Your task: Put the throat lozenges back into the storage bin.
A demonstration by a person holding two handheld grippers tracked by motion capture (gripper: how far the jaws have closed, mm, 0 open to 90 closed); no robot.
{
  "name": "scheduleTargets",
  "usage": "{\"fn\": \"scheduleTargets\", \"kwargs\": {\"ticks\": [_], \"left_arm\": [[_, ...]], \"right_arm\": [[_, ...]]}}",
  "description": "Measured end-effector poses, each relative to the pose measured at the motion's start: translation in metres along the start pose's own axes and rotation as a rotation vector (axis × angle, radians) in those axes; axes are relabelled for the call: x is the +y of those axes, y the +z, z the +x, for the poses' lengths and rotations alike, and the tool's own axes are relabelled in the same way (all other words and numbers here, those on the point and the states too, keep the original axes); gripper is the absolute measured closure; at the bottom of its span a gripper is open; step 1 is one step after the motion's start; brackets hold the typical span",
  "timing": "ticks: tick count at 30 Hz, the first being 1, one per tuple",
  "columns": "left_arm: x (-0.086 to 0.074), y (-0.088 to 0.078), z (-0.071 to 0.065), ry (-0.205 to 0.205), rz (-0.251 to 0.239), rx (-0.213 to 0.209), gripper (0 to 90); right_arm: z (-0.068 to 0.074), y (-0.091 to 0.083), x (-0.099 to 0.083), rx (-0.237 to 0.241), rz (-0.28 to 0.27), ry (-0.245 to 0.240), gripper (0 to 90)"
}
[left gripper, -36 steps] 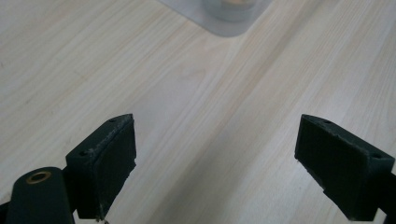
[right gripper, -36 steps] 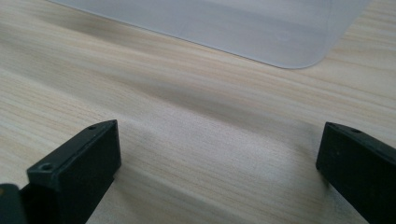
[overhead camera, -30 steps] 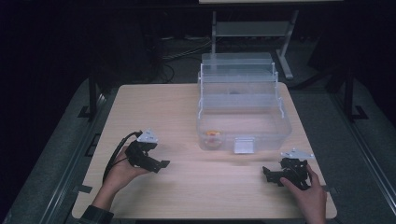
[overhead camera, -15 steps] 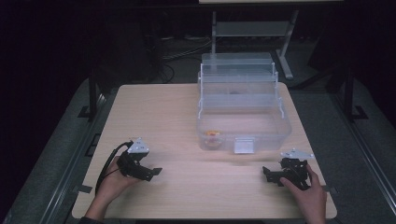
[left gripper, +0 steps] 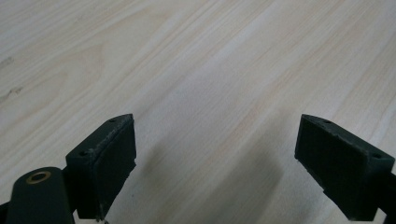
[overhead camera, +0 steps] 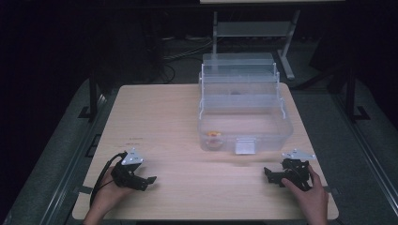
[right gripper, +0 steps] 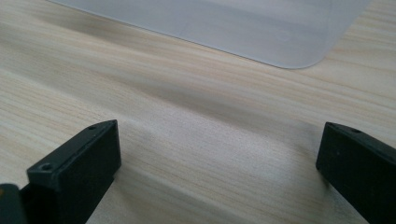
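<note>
Both tongs are held wide open and empty: the left tongs (overhead camera: 149,179) have been drawn back to the near table (overhead camera: 159,117) edge, well apart from the clear box (overhead camera: 244,117); right tongs (overhead camera: 267,172) unmoved.

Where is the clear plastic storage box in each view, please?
High view: the clear plastic storage box stands right of centre on the light wooden table, in its far half.
Right gripper view: its rounded corner runs along the top edge, ahead of the open jaws.
Left gripper view: bare table wood ahead of the open jaws.
Shared landmark: the table's wood grain.
</note>
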State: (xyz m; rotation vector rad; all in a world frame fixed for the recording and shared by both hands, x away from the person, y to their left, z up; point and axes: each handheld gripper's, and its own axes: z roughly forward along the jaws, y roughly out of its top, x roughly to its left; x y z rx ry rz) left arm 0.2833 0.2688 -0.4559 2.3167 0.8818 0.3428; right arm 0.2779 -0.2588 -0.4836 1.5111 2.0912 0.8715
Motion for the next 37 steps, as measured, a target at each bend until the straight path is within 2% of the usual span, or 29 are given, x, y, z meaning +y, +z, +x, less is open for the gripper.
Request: {"fn": "scheduleTargets", "kwargs": {"ticks": [10,23,37], "left_arm": [[-0.016,0.0,0.0,-0.018,-0.016,0.003,11.4],[-0.028,0.001,0.002,-0.013,-0.104,-0.008,11.1],[-0.028,0.001,0.002,-0.012,-0.103,-0.009,11.1]], "right_arm": [[0.0,0.0,0.0,0.0,0.0,0.0,0.0],[0.0,0.0,0.0,0.0,0.0,0.0,0.0],[0.0,0.0,0.0,0.0,0.0,0.0,0.0]]}}
